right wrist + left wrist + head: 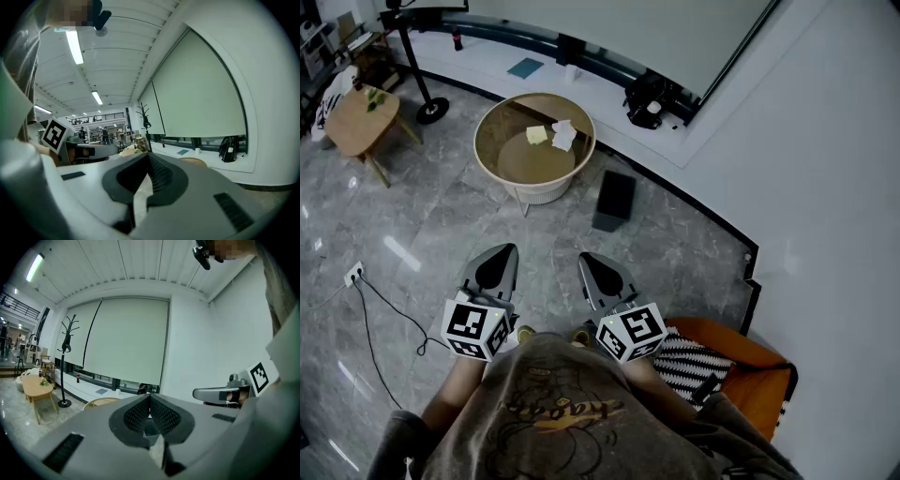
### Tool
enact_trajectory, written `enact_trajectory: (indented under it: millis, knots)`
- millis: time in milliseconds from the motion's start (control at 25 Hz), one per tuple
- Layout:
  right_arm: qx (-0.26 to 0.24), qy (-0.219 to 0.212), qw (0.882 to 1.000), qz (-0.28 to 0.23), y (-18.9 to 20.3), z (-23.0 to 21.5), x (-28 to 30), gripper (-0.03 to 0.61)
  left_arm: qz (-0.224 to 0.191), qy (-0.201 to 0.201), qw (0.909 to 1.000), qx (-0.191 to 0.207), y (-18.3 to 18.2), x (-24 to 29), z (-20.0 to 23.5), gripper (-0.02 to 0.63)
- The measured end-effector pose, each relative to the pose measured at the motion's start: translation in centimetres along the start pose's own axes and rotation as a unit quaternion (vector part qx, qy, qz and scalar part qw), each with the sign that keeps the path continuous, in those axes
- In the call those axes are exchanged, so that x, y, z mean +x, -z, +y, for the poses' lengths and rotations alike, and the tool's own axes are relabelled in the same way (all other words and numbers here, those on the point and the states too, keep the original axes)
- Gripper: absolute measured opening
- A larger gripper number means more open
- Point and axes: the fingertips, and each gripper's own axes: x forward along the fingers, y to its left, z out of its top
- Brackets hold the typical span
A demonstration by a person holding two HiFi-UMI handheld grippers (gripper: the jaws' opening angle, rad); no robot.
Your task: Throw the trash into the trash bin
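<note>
Head view: a grey polished stone floor point(422, 225) is seen filling most of the room, bounded on the right by a white wall point(825, 141) that curves round to a pale window blind point(656, 28). A white raised ledge point(487, 58) is run along under the blind, and a black backpack point(649, 101) is set on it. A round glass tabletop point(502, 117) with a pale rim is placed near the ledge. An orange chair point(755, 370) with a striped cushion point(694, 366) is found at the lower right, against the wall. A small wooden side table point(361, 120) and a black coat stand point(431, 111) are kept at the far left.

The dark trash bin point(614, 200) is stood on the floor just beside the tabletop, on its right. The left tool point(502, 253) and the right tool point(595, 272) are held side by side above the floor, well short of the tabletop, each with its jaws brought together on nothing. The trash, a yellow piece point(536, 135) and a white crumpled piece point(563, 135), is laid on the tabletop, the two nearly touching.

Open floor is left between the tools and both bin and tabletop; a cable point(375, 319) is trailed on the left.
</note>
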Motion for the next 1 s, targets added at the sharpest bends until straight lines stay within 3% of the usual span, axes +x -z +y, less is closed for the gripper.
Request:
enact_trajectory:
  millis: [320, 1000]
  knots:
    - [0.007, -0.016, 1.0, -0.011, -0.3, 1.7, 0.0, 0.018, 0.004, 0.011, 0.9999, 0.007, 0.3, -0.7, 0.2, 0.014]
    - [0.012, 0.042, 0.998, -0.038, 0.5, 3.8, -0.6, 0.02, 0.017, 0.054, 0.9982, 0.022, 2.0, -1.6, 3.6, 0.014]
